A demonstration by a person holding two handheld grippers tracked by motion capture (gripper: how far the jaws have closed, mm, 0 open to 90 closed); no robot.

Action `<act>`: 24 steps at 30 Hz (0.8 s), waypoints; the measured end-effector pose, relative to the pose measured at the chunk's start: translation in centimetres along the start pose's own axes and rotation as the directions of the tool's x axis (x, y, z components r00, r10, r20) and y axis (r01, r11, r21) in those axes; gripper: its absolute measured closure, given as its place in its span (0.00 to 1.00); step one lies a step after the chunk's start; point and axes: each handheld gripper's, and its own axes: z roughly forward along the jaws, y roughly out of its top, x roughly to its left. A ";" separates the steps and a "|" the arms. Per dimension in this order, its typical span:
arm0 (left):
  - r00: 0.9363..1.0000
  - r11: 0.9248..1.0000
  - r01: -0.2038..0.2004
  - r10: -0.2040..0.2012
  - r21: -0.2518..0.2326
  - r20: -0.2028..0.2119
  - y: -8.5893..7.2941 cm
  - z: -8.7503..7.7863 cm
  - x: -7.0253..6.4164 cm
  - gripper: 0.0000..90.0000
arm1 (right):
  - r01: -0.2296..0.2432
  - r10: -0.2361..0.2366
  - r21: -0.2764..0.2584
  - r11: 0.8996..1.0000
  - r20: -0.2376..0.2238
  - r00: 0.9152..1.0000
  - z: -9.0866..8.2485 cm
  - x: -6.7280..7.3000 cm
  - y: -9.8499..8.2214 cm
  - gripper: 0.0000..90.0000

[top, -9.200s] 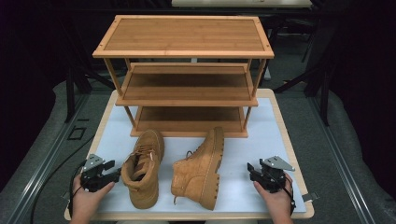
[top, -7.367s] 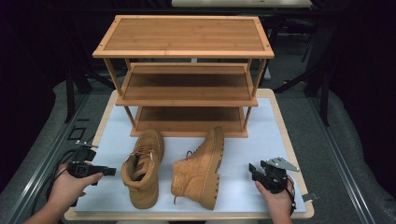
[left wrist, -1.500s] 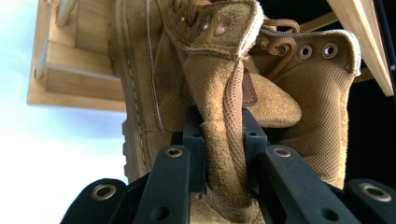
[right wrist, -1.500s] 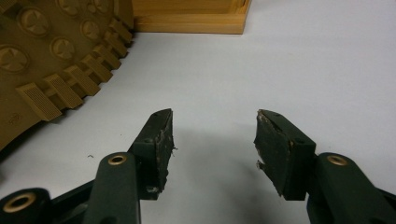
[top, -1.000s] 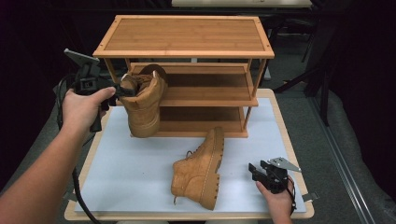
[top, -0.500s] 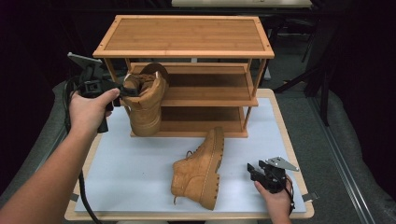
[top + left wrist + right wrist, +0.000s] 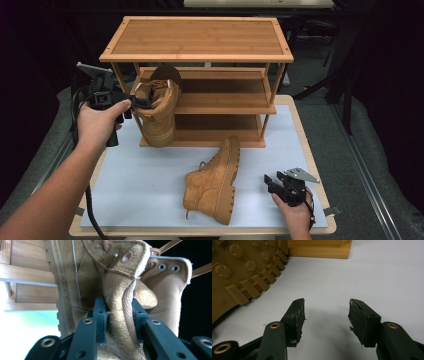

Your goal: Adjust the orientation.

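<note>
Bamboo slats made up the three-tier shoe rack (image 7: 195, 37), the biggest thing in the upper middle of the high view, standing on the pale table mat (image 7: 150, 175). A tan boot (image 7: 157, 107) hung upright left of centre, at the left end of the rack's middle shelf. The left gripper (image 7: 131, 102) had its collar and tongue between the jaws; these had just been opening, though in the left gripper view the pads (image 7: 101, 312) pressed the suede. A second boot (image 7: 215, 182) lay on its side at lower centre. At lower right the right gripper (image 7: 270, 181) rested with jaws spread, nothing between them.
</note>
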 end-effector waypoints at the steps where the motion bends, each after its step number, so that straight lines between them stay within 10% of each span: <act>1: 1.000 1.000 -0.005 0.005 0.001 0.003 0.0 0.0 0.0 0.76 | 0.001 -0.001 0.000 1.000 -0.001 1.000 0.0 0.0 0.0 0.51; 16: 0.997 0.999 -0.041 0.041 0.008 0.060 0.1 -3.5 -0.4 0.60 | 0.005 -0.005 0.008 1.000 0.002 1.000 -0.2 0.0 0.1 0.51; 24: 0.989 0.995 -0.100 0.100 -0.006 0.109 -2.6 -6.4 0.6 0.60 | 0.043 -0.042 0.026 0.999 -0.051 0.998 -0.5 0.7 0.5 0.62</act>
